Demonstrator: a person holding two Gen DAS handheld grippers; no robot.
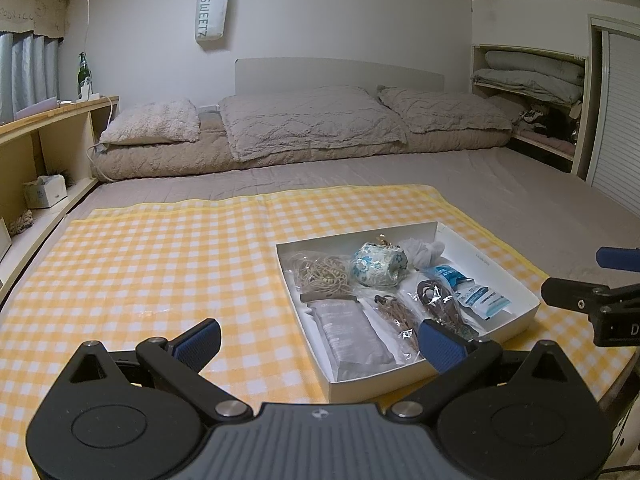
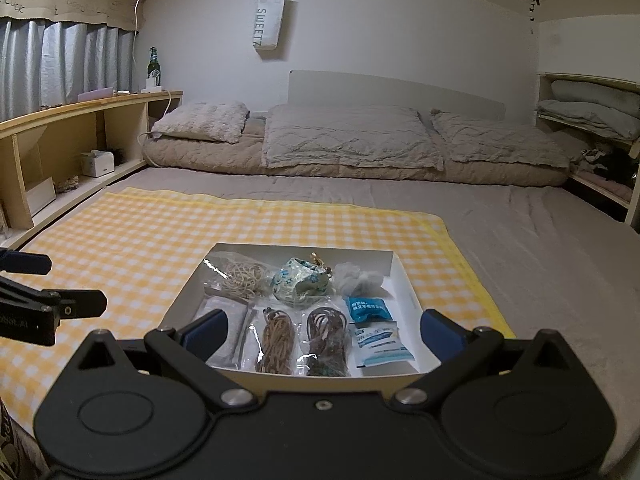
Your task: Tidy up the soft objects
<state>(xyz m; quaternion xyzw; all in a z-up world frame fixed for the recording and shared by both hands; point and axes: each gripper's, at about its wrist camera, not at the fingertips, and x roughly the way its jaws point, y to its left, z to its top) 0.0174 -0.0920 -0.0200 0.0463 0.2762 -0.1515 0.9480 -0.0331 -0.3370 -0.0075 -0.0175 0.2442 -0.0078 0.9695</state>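
Your left gripper (image 1: 320,340) sits low in the middle of the left wrist view, and its two blue fingers (image 1: 200,338) are spread wide apart with nothing between them. Your right gripper (image 2: 324,330) is the same: wide open, holding nothing, low in the middle of the right wrist view.

The white box (image 2: 404,276) lies on the yellow checked cloth (image 2: 140,240), which is spread on the grey bed (image 2: 540,248). In the right wrist view the box is in the middle, just past your fingers. In the left wrist view it is right of the middle, and your right-hand blue finger covers part of its near side.

The soft things are all inside the box. At the back, going left to right in the right wrist view, you see a bag of pale string (image 2: 240,276), a flowered cloth pouch (image 2: 300,280) and a white fluffy lump (image 2: 362,280). At the front you see a grey packet (image 2: 228,316) partly behind your finger, a bag of tan cord (image 2: 276,340), a bag of dark brown cord (image 2: 326,338), and two blue and white packets (image 2: 380,336) at the right end.

Pillows (image 2: 344,136) lie at the far end of the bed. A white bag (image 2: 270,20) hangs on the wall at the top, and a green bottle (image 2: 153,64) stands on the wooden shelf (image 2: 80,108) in the upper left
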